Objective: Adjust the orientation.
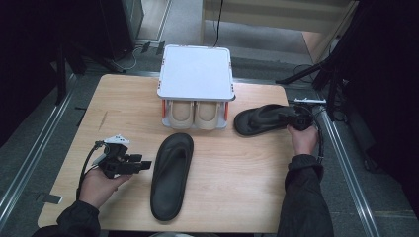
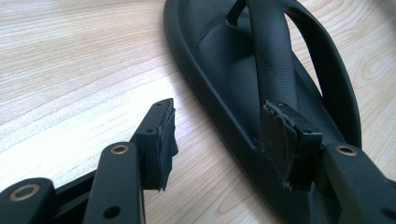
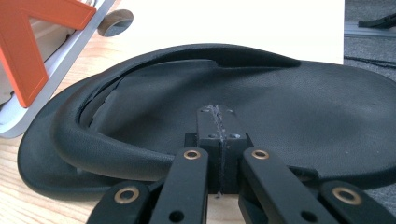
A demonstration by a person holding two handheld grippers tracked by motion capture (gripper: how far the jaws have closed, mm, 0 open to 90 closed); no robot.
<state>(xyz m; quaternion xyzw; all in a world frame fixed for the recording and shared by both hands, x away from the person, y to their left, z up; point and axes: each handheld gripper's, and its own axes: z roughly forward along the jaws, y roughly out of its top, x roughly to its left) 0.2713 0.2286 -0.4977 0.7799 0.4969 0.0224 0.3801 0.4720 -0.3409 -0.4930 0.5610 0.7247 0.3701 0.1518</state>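
Two black sandals lie on the wooden table (image 1: 237, 168). One sandal (image 1: 170, 177) lies lengthwise in the middle. My left gripper (image 1: 145, 164) is just to its left, pointing at it, with jaws open. In the left gripper view this sandal (image 2: 261, 60) has its rim between the open jaws of the left gripper (image 2: 223, 119), one pad over bare wood, the other over the footbed. The second sandal (image 1: 259, 118) lies crosswise at the right. My right gripper (image 1: 291, 117) is at its right end. In the right gripper view the right gripper (image 3: 217, 126) is shut, pads together, its tips over that sandal (image 3: 299, 102).
A shoe rack with a white top (image 1: 196, 74) and orange side supports (image 3: 28, 46) stands at the table's back middle, with a beige pair of shoes (image 1: 192, 114) inside. The second sandal's toe lies close to the rack's right corner. Floor rails run along both table sides.
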